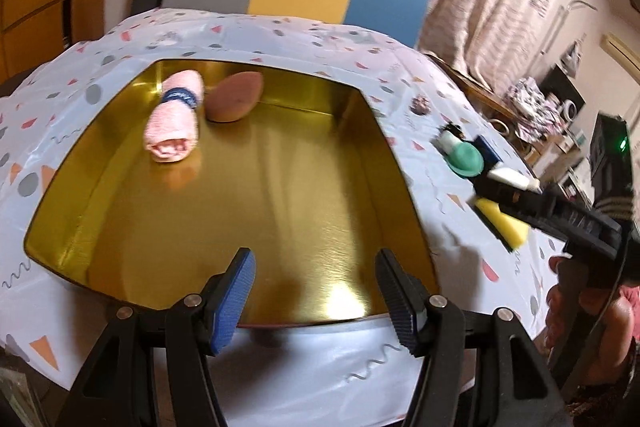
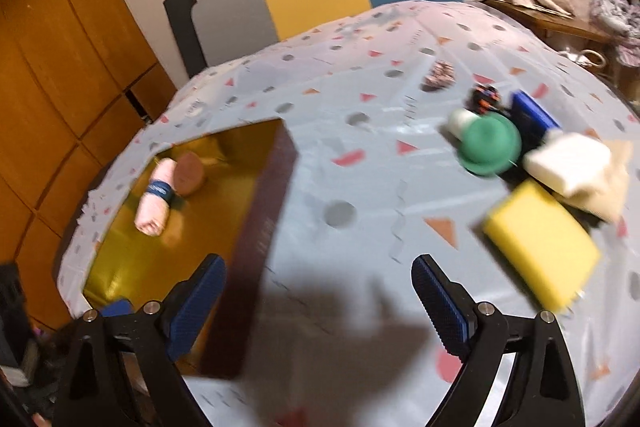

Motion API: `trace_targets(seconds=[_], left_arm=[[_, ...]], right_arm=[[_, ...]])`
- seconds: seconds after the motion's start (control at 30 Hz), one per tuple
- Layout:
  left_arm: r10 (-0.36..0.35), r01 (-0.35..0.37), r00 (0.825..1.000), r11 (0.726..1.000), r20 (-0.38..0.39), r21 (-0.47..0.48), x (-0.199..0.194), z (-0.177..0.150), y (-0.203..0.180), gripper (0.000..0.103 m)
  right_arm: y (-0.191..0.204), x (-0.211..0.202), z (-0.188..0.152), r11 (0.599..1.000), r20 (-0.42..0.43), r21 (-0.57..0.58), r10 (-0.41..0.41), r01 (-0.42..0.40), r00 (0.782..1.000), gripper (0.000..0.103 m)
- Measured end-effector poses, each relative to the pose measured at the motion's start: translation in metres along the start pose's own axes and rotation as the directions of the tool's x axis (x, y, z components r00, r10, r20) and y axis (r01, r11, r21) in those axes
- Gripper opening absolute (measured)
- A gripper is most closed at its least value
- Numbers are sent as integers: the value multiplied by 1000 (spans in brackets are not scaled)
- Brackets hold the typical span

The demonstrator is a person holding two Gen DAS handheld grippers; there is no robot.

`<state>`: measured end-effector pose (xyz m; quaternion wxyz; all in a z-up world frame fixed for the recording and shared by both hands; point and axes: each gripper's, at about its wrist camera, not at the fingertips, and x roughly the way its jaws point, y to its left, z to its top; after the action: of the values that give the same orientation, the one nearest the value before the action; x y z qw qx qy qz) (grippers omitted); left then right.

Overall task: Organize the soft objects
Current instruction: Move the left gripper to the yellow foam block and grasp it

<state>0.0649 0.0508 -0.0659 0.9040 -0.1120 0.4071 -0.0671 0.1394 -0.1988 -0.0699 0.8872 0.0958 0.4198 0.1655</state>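
Sponge (image 2: 540, 243), yellow, lay on the table (image 2: 360, 187) just beside a white foam block (image 2: 568, 163) and a green cap-shaped piece (image 2: 490, 145), well apart from the gold tray (image 1: 240, 195). Already in the tray: rolled pink towel (image 1: 174, 123) touching a brown pad (image 1: 236, 99). Judged mid-task, between placements, reaching for another piece. Next move likely called for centring over the sponge and squeezing gently. Right tool (image 2: 320, 303) stood wide, empty, touching nothing. Left tool (image 1: 316, 295) hung spread and empty over the tray's near edge.
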Motion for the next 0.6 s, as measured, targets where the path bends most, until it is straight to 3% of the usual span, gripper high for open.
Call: trace_targets(seconds=[0.2,0.43,0.6], left_arm=[[-49,48,999,997,16,66,-8,-6,-27,63],[-105,107,994,992,-27,62,-6,-15,-48,63],[-111,112,994,991,-15,68,-16,-15,-60,63]], right_arm=[[-60,-13,-22,994,-2,48,-97,97,995,95],[-133,-33,1,967,62,138,-223,213,973,98],[-168,-11,16,964,-10,171,-205,204,979,98]])
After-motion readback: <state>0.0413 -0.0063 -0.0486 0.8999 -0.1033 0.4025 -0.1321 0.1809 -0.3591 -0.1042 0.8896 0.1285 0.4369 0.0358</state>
